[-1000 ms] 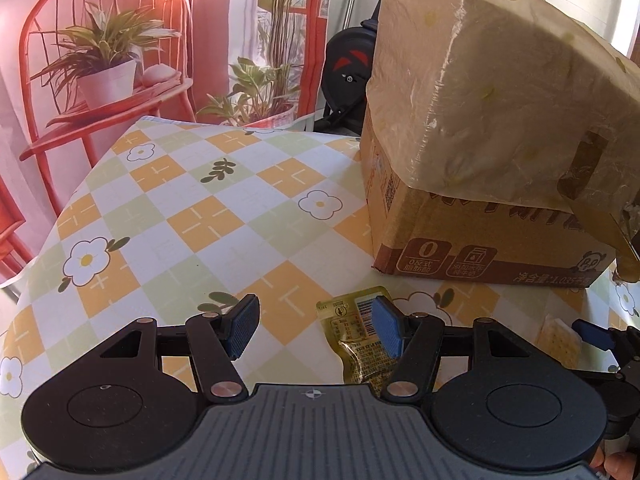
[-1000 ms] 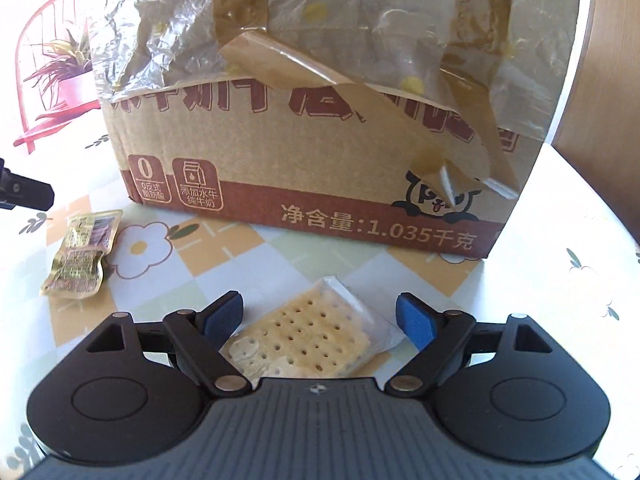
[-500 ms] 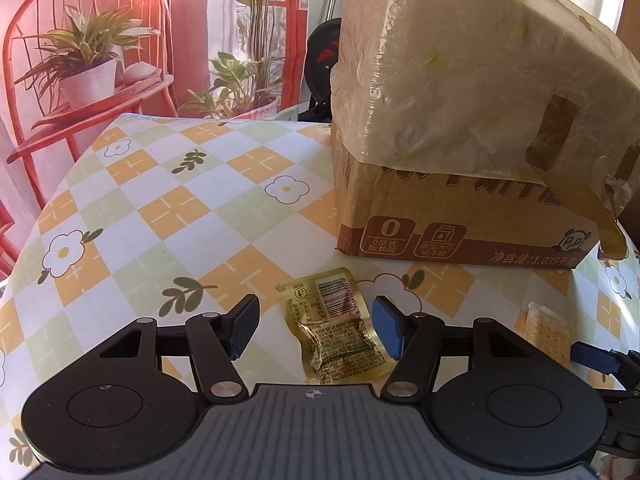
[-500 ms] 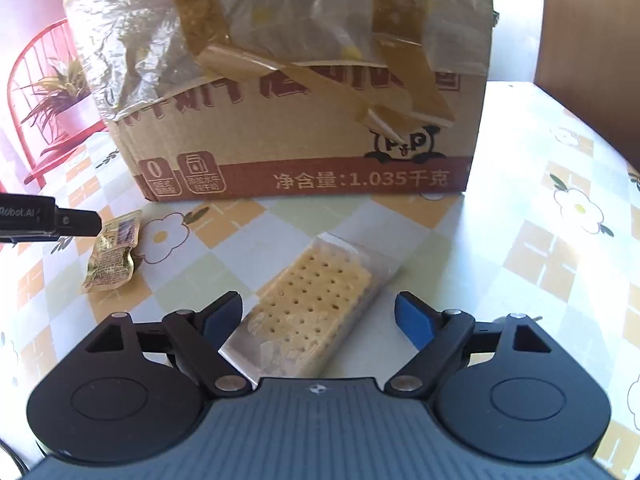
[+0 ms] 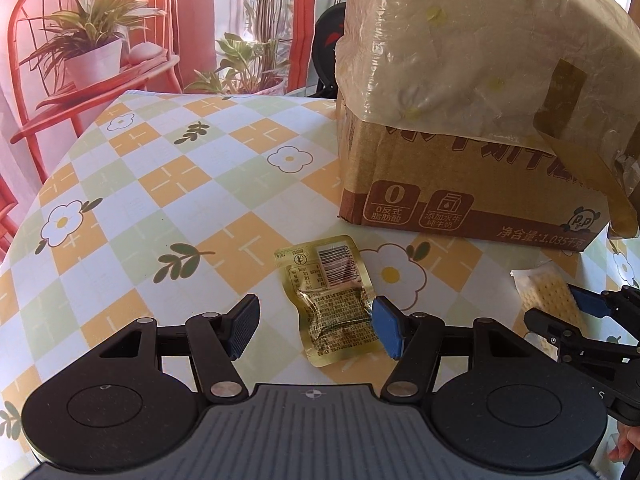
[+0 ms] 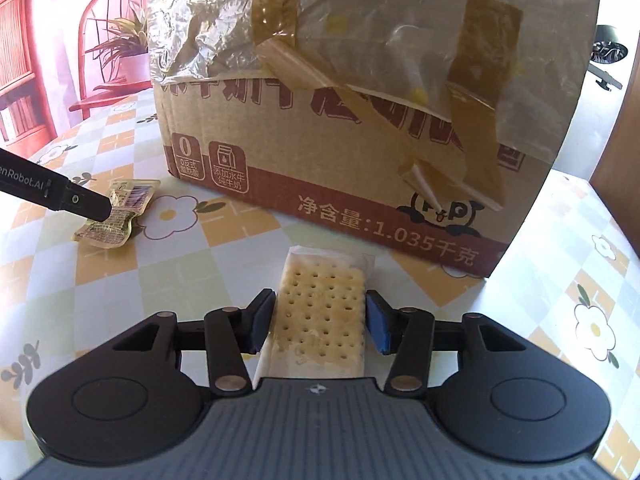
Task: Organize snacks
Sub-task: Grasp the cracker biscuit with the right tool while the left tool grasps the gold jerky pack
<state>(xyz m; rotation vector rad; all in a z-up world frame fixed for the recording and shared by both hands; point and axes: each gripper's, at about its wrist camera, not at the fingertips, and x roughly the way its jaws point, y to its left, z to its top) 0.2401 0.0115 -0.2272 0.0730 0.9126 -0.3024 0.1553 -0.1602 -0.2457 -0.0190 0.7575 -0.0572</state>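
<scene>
crackers in a clear wrapper, the cracker pack point(image 6: 322, 316), lie flat on the checked tablecloth point(image 6: 120, 304) directly between the fingers of the right gripper point(image 6: 318, 326), which is levelled low over the table and aimed at the cardboard box point(image 6: 360, 184). its blue pads point(image 6: 376, 326) sit just beside the pack's long edges on either side, narrowed around it, though whether they press it or merely flank it cannot be told. the pack's far end reaches past the fingertips toward the box, its near end runs under the gripper body. the left gripper point(image 5: 316, 328) is also held low and roughly level, its fingers spread wide apart. the gold sachet point(image 5: 330, 298) lies flat on the cloth between them, nearer the right-hand finger, whose blue pad point(image 5: 386, 330) is at or just beside the sachet's edge; the left-hand finger stands well clear. beyond both sets of fingertips sits the box, draped in crinkled plastic and brown tape. in the left wrist view the right gripper point(image 5: 576, 304) shows off to the right of the fingers, over the cracker pack point(image 5: 548, 300).
</scene>
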